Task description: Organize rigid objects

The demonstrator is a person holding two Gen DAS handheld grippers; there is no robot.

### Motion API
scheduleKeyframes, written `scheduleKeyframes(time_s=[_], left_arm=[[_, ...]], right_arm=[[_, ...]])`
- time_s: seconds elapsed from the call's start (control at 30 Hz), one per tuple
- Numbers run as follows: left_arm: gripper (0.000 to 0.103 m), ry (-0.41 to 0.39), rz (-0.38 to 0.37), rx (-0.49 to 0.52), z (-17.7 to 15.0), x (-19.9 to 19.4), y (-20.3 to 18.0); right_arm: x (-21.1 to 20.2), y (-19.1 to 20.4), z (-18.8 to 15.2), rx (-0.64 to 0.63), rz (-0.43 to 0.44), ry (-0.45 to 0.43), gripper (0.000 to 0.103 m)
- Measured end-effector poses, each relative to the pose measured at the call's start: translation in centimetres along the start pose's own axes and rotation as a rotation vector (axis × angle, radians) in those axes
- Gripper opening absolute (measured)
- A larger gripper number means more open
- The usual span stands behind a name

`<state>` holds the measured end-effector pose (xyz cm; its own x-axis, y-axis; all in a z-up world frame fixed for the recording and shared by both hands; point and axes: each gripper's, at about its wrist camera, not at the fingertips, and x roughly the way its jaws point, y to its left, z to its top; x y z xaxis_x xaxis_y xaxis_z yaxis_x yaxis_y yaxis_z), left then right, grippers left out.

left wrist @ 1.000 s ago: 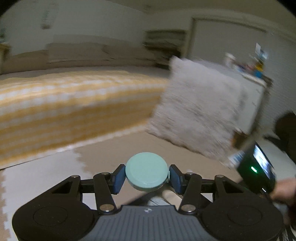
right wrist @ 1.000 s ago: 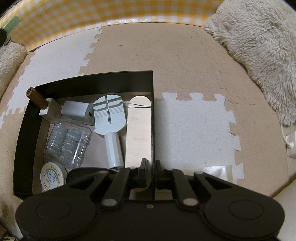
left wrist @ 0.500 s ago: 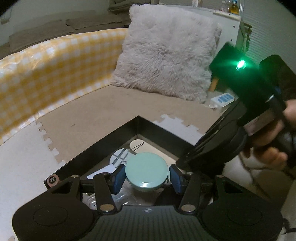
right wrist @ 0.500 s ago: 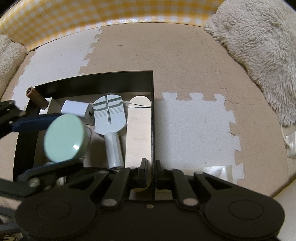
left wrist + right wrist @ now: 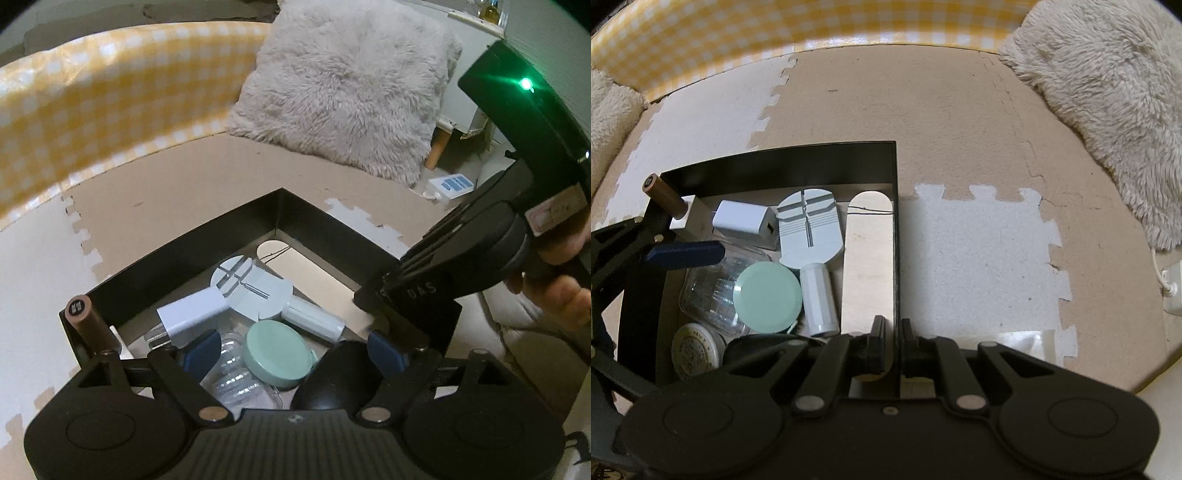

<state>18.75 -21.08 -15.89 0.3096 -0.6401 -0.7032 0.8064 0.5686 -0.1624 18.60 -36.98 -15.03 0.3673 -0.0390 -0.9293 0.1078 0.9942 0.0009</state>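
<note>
A black box (image 5: 775, 162) sits on the foam mat. It holds a white charger (image 5: 742, 221), a pale blue watch tool (image 5: 809, 229), a clear plastic container (image 5: 705, 291), a round tin (image 5: 694, 349) and a brown cylinder (image 5: 663, 194). The mint-green disc (image 5: 277, 352) lies on the clear container (image 5: 229, 384). My left gripper (image 5: 291, 350) hangs over it, jaws opening wide, and neither blue pad (image 5: 201, 350) touches the disc. My right gripper (image 5: 894, 332) is shut on the box's right wall, and a hand (image 5: 561, 280) holds it.
A fluffy pillow (image 5: 343, 85) leans at the back right, and a yellow checked cloth (image 5: 92, 110) runs along the back. A white power strip (image 5: 450, 184) lies past the box. A pale wooden board (image 5: 866, 251) lines the box's right side.
My left gripper came down over the box and spread its jaws. The green disc left them and now rests on the clear container. The right gripper has stayed put.
</note>
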Motion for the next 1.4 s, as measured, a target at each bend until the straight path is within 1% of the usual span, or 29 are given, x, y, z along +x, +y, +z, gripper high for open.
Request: scheduleKeyframes(time_s=[0.13,0.33,0.4,0.53,0.6,0.77,0.93,1.0,1.03,1.1,1.2,1.27,1.33,1.4], left_arm=[[0.086,0.003,-0.006,-0.020,0.0,-0.2,0.1],[0.088,0.003,0.005,-0.034,0.3,-0.8,-0.1],[0.092,-0.002,0.008,-0.035,0.5,-1.2,-0.3],[0.094,-0.013,0.011,-0.047,0.9,-2.1,-0.5],[0.099,-0.013,0.015,-0.057,1.0,-2.6,-0.7],[0.103,-0.014,0.035,-0.076,1.1,-4.0,-1.1],[0.103,-0.014,0.054,-0.096,0.8,-5.8,-1.4],[0.103,-0.019,0.065,-0.103,0.8,-6.7,-1.5],[0.103,-0.023,0.069,-0.107,0.7,-7.2,-1.6],[0.103,-0.033,0.071,-0.118,0.7,-8.1,-1.6],[0.103,-0.049,0.061,-0.136,0.5,-9.3,-1.7],[0.103,-0.067,0.067,-0.150,0.5,-10.1,-2.0],[0.103,-0.095,0.084,-0.163,0.4,-11.2,-2.4],[0.103,-0.119,0.102,-0.175,0.3,-12.2,-2.8]], right_arm=[[0.0,0.0,0.0,0.001,0.001,0.000,0.009],[0.0,0.0,0.0,0.002,0.001,0.000,0.009],[0.0,0.0,0.0,0.003,0.002,0.000,0.009],[0.0,0.1,0.0,0.005,0.003,0.000,0.009],[0.0,0.0,0.0,0.004,0.004,0.000,0.009],[0.0,0.1,0.0,0.002,0.002,0.000,0.009],[-0.1,0.1,0.1,-0.007,-0.005,0.005,0.010],[-1.0,0.1,0.0,-0.010,0.001,-0.017,0.010],[-1.6,0.0,0.1,-0.002,0.007,-0.039,0.011],[-3.1,0.0,0.1,0.013,0.005,-0.082,0.022],[-4.7,0.2,-0.1,0.007,-0.001,-0.105,0.023],[-6.1,0.4,-0.3,0.004,-0.011,-0.132,0.026],[-7.8,0.3,-0.7,0.012,-0.009,-0.168,0.035],[-9.3,0.2,-1.0,0.014,-0.002,-0.197,0.041]])
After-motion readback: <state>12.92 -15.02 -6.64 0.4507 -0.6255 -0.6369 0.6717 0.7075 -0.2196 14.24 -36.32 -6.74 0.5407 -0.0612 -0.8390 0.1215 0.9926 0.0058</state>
